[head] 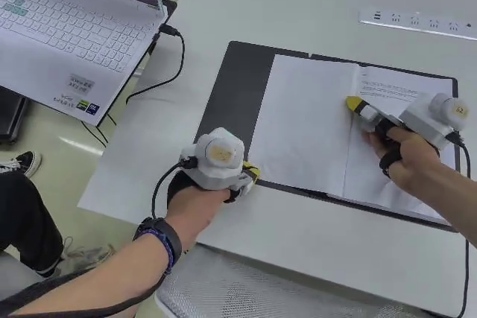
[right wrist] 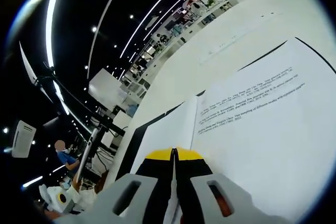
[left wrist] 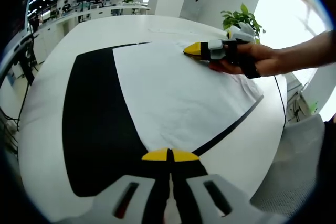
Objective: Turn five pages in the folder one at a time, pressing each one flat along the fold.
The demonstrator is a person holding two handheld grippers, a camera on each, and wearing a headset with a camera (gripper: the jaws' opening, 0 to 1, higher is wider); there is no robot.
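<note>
Black-covered folder [head: 235,87] to deal with, spread open flat on the white table [head: 298,5], with a laptop [head: 67,27] off to the left. Looks like mid-step: pressing, not turning. Can see a blank turned page [head: 305,117] lying over the left half and a printed page [head: 395,93] on the right half, with the fold [head: 349,154] between them.

Got the right gripper [head: 354,103] down near the top of that fold, with yellow tips closed tight against each other and holding nothing. Seems to be touching paper right at the crease, going by the right gripper view. Got the left gripper [head: 251,173] parked at the near edge of the folder, by the lower corner of the turned page, with jaws likewise pinched together and nothing between them. Maybe steadying the cover, maybe just resting there; hard to tell about contact.

Can't give a count out of the five from here. Guessing the crease-press is only at its start, given the spot near the top of the fold.

Next up, probably: drag the right tips down along the fold toward the near edge, with light even pressure so as not to wrinkle the sheet. Then open the jaws, catch the outer edge of the printed page alone, lift and swing over to the left. Worth watching for two sheets grabbed at once.
</note>
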